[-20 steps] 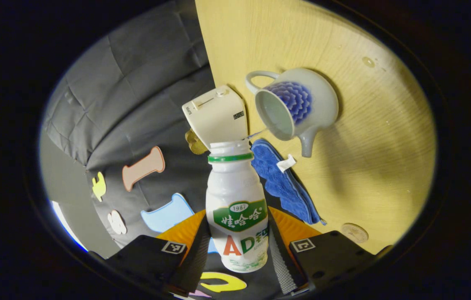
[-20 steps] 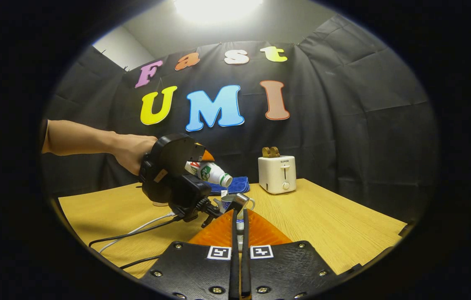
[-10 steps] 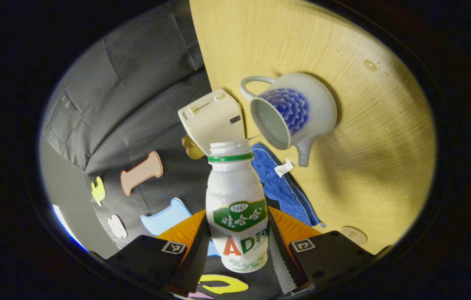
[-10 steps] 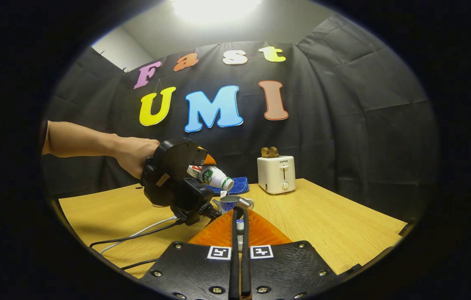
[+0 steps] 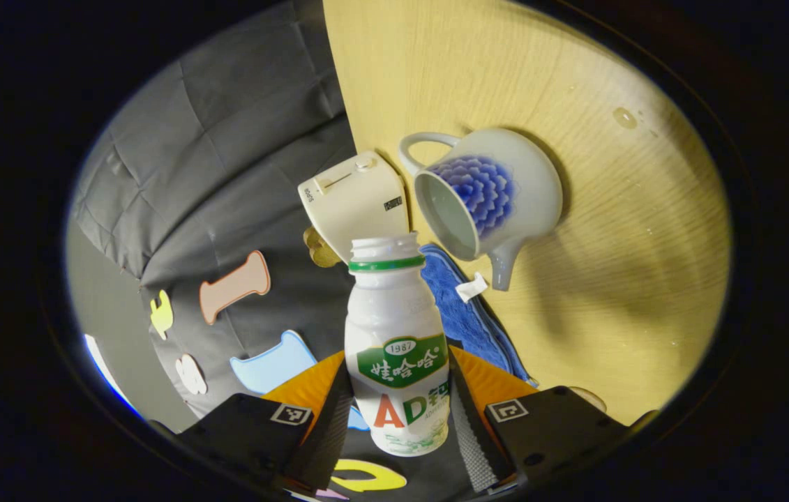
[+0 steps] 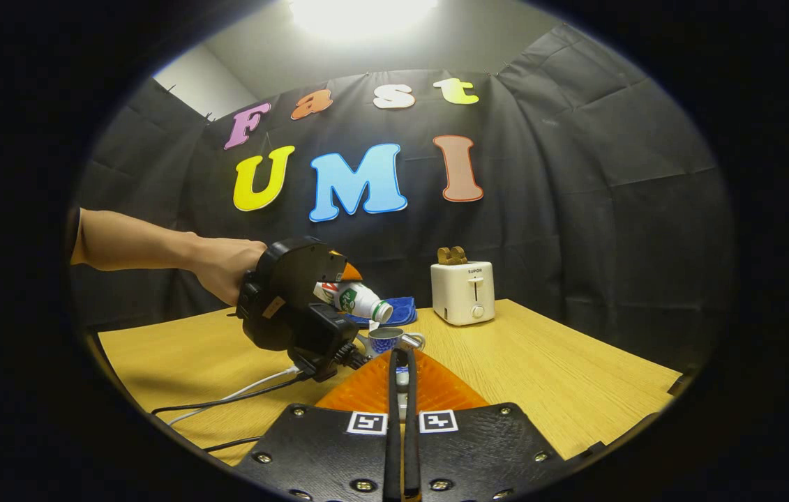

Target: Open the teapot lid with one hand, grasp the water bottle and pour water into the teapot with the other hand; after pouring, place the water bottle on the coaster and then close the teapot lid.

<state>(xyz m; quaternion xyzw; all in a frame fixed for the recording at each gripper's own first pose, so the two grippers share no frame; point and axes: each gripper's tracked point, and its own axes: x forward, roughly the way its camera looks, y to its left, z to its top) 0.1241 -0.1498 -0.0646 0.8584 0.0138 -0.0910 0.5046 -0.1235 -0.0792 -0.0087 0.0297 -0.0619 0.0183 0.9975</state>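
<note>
In the left gripper view, the left tongs (image 5: 397, 418) gripped the water bottle (image 5: 396, 348) by its lower body, one finger pressed on each side, its uncapped mouth pointing toward the teapot (image 5: 488, 192). The teapot stood on the worktop (image 5: 617, 230) with its lid off and its opening bare. A blue cloth (image 5: 467, 314) lay just beside its spout, and a white toaster (image 5: 356, 199) stood near its handle. A round coaster (image 5: 589, 397) peeked out at the worktop's edge, partly hidden behind the gripper body.

In the right gripper view, the right tongs (image 6: 402, 390) were closed nearly together — whether anything sat between their tips I could not tell. Ahead of them a hand (image 6: 223, 268) held the left gripper, tipping the water bottle (image 6: 359, 301) mouth-down over the teapot (image 6: 388, 340). The toaster (image 6: 462, 293) stood well apart to the right, with the cloth (image 6: 394, 308) behind the bottle.
</note>
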